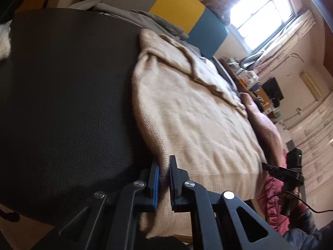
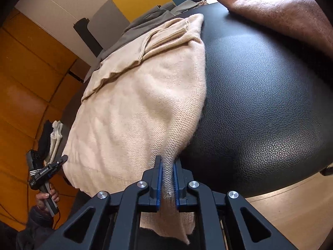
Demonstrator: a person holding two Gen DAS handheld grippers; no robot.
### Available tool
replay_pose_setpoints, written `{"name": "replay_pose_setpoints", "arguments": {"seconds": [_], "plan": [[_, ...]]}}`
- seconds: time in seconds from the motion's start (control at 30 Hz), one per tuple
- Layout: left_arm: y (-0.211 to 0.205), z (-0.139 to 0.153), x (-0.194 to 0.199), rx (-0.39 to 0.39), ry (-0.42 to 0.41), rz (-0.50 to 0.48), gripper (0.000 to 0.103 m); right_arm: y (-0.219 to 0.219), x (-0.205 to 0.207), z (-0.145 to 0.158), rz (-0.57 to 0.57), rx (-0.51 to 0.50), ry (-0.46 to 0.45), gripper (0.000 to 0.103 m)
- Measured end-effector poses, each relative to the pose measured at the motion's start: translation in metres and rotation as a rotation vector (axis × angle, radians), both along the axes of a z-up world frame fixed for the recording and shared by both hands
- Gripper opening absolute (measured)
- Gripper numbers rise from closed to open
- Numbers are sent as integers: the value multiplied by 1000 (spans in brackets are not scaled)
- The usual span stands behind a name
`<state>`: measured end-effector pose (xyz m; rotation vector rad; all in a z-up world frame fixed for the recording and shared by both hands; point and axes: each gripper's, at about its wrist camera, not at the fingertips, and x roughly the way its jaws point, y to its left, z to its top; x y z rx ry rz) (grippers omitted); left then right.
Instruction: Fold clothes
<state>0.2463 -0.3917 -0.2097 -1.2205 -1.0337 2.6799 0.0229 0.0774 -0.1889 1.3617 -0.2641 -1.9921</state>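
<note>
A beige knitted sweater point(image 1: 197, 114) lies flattened on a black leather-textured table point(image 1: 62, 93), its bottom hem hanging over the near edge. My left gripper point(image 1: 164, 160) is shut on the sweater's left bottom edge, with knit pinched between the blue pads. In the right wrist view my right gripper point(image 2: 167, 160) is shut on the sweater point(image 2: 135, 104) at its right bottom edge, beside bare table point(image 2: 260, 93). Each gripper also shows in the other's view: the right gripper point(image 1: 268, 165) at the far side, the left gripper point(image 2: 62, 159) held in a hand.
Grey garments point(image 1: 149, 18) lie heaped behind the sweater at the table's far end. Folded white and dark items point(image 2: 55, 137) sit off the left edge. A person's hand point(image 2: 281, 10) rests at the table's right. Coloured panels point(image 1: 177, 6) and a window point(image 1: 262, 12) stand behind.
</note>
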Motion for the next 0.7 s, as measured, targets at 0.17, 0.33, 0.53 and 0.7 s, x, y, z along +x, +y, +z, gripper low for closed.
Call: {"name": "replay_pose_setpoints", "arguments": {"seconds": [0.17,0.33,0.53,0.7], "plan": [[4,19,-6,93,82,-94,7,-9,-7,22,19,-76,19,9],[-11,40,-17,217,177,-106,6,-19,-14,44,39,-152,38,9],[-40,85,-54,290,320,-98,2,-26,-27,55,47,-181,44,9],[-46,103,-104,122,220,-113,5,-30,-43,50,41,-156,34,9]]}}
